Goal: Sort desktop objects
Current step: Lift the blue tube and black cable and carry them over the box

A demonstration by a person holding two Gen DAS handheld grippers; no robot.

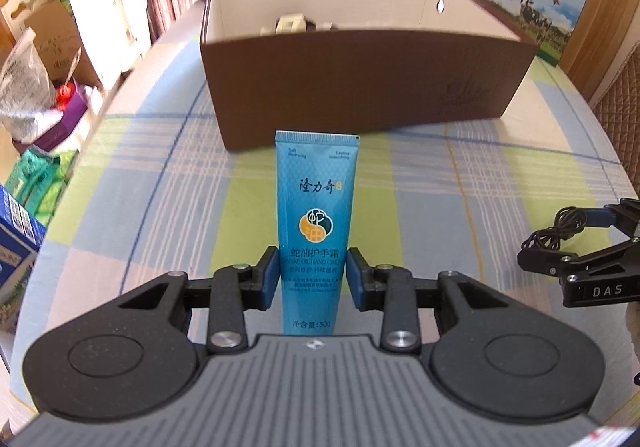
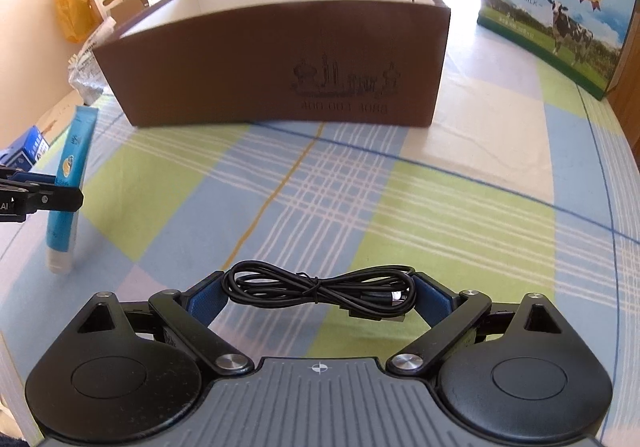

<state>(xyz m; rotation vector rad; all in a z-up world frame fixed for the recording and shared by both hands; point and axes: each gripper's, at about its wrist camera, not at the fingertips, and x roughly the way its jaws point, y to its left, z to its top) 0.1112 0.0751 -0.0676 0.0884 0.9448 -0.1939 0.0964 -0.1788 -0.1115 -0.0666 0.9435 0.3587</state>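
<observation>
Gripping a blue plastic hand-cream tube (image 1: 311, 231) at centre frame, left gripper (image 1: 311, 279) clamped on it, brown open cardboard box (image 1: 360, 87) above, right gripper (image 2: 318, 297) closed on a coiled black cable (image 2: 320, 287), lower centre, over checked tablecloth (image 2: 400, 207).

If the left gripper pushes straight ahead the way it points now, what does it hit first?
Probably the near wall of the brown box, dead ahead of the left gripper and its hand cream tube; only tablecloth lies between, though depth is uncertain.

I see a milk carton (image 2: 560, 19) at the table's (image 2: 480, 207) far right corner; bags (image 1: 36, 87) crowd its left edge.
</observation>
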